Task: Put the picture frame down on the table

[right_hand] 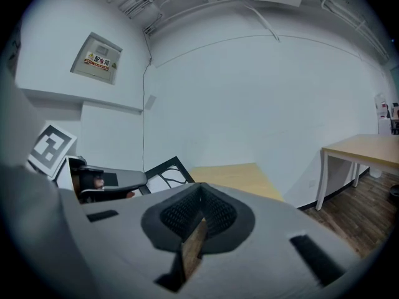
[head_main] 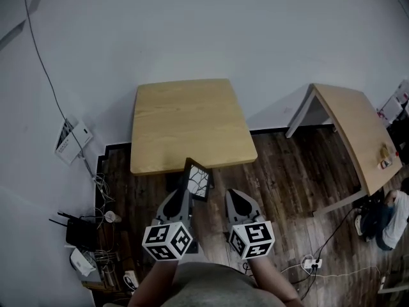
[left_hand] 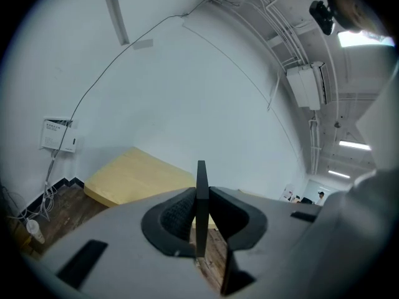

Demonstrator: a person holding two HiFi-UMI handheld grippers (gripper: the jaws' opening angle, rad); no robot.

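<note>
The picture frame (head_main: 197, 180) is black with a white, branch-patterned picture. It hangs over the dark wood floor just in front of the near edge of the square wooden table (head_main: 185, 120). My left gripper (head_main: 185, 196) is shut on its lower edge. In the left gripper view the frame (left_hand: 201, 189) stands edge-on, pinched between the two jaws of the left gripper (left_hand: 201, 198), with the table (left_hand: 128, 176) ahead. My right gripper (head_main: 238, 198) hovers beside it to the right, shut and holding nothing. The right gripper view shows the right gripper (right_hand: 199, 198), the frame (right_hand: 163, 171) at its left and the table (right_hand: 237, 176) beyond.
A second wooden table (head_main: 361, 133) stands to the right. Cables, a router (head_main: 80, 229) and a power strip (head_main: 311, 263) lie on the floor. A person (head_main: 390, 216) sits low at the right edge. White walls close the far side.
</note>
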